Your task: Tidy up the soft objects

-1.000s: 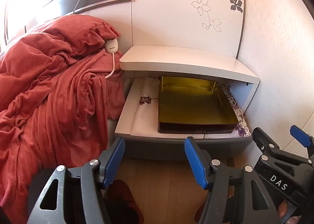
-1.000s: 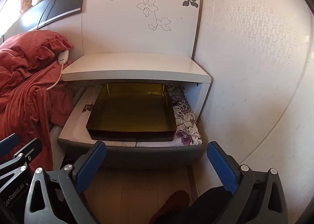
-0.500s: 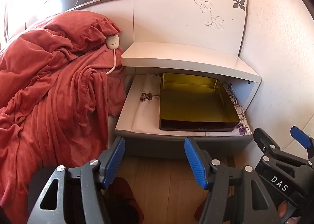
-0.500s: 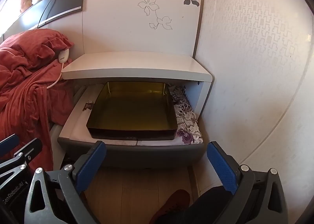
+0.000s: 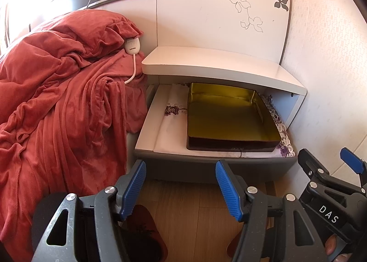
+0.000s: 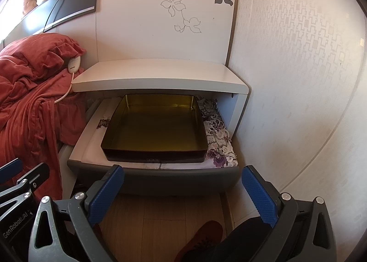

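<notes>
- Left gripper (image 5: 180,184): jaws spread, nothing between them, hanging over bare wood floor in front of the open bedside drawer (image 5: 206,170).
- Right gripper (image 6: 183,193): jaws spread wider, also empty, just right of the left one, pointed at the drawer front.
- Soft things: red fleece blanket (image 5: 57,101) heaped on the bed, far left of both grippers, its folds draping down the bed's side to the floor; red pillow (image 5: 91,30) at the far end against the headboard.
- White corded controller (image 5: 132,46) lies on the blanket beside the pillow.
- Gold tin tray (image 5: 227,115) sits empty in the drawer on a floral cloth liner (image 6: 218,140), dead ahead.
- Key relation: blanket lies left of the left jaws, so the left hand is nearer; likely reach left and slightly far.
- Snag risk, judged: the controller's cord.
</notes>
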`<state>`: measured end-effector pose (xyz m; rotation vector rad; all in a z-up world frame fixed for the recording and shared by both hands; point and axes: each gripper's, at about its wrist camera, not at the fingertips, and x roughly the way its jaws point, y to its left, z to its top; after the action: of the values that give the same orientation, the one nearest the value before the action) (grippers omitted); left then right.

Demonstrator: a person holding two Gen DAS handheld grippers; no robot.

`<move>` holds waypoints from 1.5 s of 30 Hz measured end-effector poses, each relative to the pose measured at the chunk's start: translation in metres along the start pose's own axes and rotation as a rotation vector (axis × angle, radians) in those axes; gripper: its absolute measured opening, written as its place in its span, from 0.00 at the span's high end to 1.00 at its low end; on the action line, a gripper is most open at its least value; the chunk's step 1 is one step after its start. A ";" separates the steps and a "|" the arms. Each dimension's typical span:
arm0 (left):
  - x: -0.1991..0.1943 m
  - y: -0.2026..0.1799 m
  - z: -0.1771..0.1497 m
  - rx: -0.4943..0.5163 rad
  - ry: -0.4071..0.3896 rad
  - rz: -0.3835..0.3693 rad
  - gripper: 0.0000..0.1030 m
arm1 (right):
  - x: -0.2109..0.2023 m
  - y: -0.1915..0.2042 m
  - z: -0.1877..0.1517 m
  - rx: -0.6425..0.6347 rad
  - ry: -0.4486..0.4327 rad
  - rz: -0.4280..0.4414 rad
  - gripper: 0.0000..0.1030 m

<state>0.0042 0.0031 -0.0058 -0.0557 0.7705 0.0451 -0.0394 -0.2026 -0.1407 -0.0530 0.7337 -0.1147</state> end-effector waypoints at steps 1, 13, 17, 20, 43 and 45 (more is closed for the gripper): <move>0.000 0.000 0.000 0.000 0.001 -0.001 0.38 | 0.000 0.000 0.000 0.000 -0.001 0.000 0.00; 0.004 0.000 -0.002 -0.003 0.015 -0.002 0.38 | 0.001 0.001 0.000 -0.001 0.003 0.000 0.00; 0.005 0.000 -0.002 -0.006 0.020 -0.003 0.38 | 0.001 0.001 -0.001 -0.001 0.005 0.000 0.00; 0.005 0.000 -0.002 -0.004 0.020 -0.003 0.38 | 0.001 0.002 -0.001 -0.001 0.005 -0.001 0.00; 0.008 -0.001 -0.006 -0.005 0.042 -0.008 0.38 | 0.003 0.001 -0.003 -0.002 0.013 0.000 0.00; 0.009 -0.001 -0.006 -0.005 0.045 -0.007 0.38 | 0.004 0.001 -0.003 -0.002 0.016 0.002 0.00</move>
<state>0.0067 0.0017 -0.0161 -0.0640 0.8151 0.0389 -0.0383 -0.2023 -0.1453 -0.0531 0.7495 -0.1121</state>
